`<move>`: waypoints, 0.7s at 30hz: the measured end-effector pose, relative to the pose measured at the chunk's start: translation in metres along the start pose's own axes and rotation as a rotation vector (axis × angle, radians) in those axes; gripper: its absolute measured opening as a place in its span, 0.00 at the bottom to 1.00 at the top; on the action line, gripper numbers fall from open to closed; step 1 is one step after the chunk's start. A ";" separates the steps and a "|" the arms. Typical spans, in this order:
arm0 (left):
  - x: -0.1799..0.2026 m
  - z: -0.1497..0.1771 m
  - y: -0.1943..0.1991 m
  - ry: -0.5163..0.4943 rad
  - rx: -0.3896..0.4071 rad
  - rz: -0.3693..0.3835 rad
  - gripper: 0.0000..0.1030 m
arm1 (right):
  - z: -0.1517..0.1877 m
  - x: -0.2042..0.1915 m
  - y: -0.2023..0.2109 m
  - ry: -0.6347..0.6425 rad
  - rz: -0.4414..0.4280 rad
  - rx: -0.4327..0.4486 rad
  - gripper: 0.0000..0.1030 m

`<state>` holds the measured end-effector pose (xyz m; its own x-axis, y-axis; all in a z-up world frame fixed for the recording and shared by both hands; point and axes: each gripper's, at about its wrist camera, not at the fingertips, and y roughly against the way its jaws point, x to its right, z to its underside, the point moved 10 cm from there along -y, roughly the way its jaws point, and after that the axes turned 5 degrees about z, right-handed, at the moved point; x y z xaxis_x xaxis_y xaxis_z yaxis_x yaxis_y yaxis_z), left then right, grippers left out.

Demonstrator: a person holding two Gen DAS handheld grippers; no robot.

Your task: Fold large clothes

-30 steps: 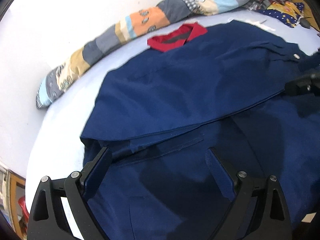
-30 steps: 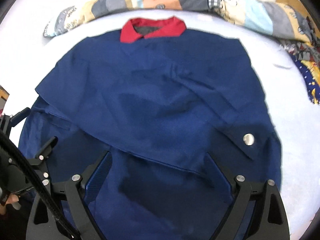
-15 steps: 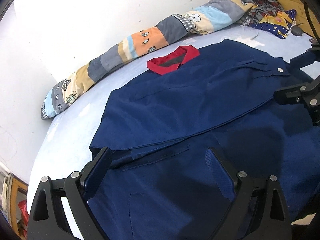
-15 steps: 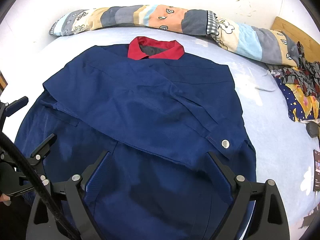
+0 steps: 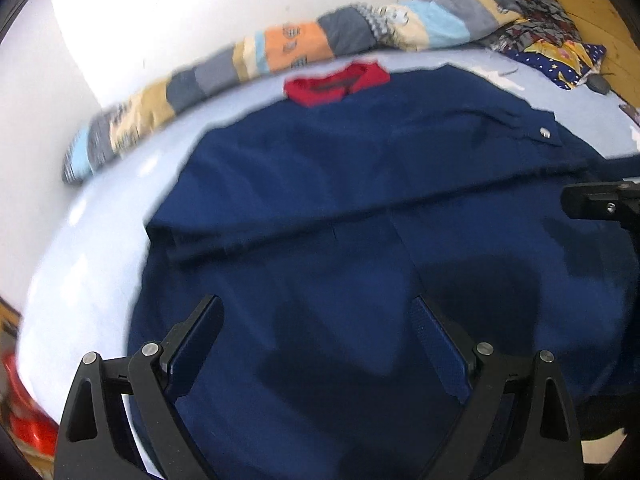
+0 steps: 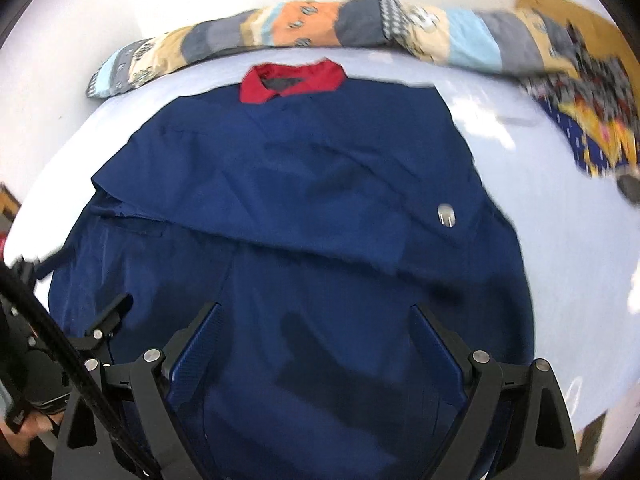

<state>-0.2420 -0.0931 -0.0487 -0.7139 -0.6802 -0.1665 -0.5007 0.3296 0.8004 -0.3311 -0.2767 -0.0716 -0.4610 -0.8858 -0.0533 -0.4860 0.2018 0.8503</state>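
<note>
Both grippers dipped back toward the near hem after lifting away half a second ago; next fold looks imminent. Left gripper (image 5: 316, 320) and right gripper (image 6: 314, 320) hover above cloth, jaws apart, empty. Navy garment (image 6: 304, 184) flat on bed (image 6: 568, 240), sleeves folded in, red collar (image 6: 292, 78) far.

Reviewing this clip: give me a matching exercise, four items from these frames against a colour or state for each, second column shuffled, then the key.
Items
1. collar
2. jacket
3. snap button
4. right gripper

Descriptions
A. navy blue, sleeves folded across the front
B. silver metal
C. open, holding nothing
D. red

Pairs: 1-D, 2-A, 3-B, 4-C
</note>
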 end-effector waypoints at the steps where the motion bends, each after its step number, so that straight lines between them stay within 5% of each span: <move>1: 0.001 0.006 -0.003 0.015 -0.020 0.010 0.91 | 0.007 0.003 -0.004 -0.023 -0.009 -0.021 0.92; 7: 0.003 0.033 -0.022 0.095 -0.121 0.051 0.91 | 0.039 0.009 -0.025 -0.117 -0.075 -0.134 0.92; 15: -0.042 0.040 0.011 0.260 -0.098 0.074 0.91 | 0.034 0.055 0.022 -0.273 -0.115 -0.026 0.92; 21: -0.122 0.038 0.033 0.388 -0.072 0.016 0.91 | 0.032 0.111 0.055 -0.341 -0.060 0.038 0.93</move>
<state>-0.1899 0.0255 -0.0236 -0.4763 -0.8768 0.0657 -0.4455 0.3050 0.8417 -0.4328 -0.3509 -0.0474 -0.6489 -0.7075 -0.2799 -0.5445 0.1748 0.8204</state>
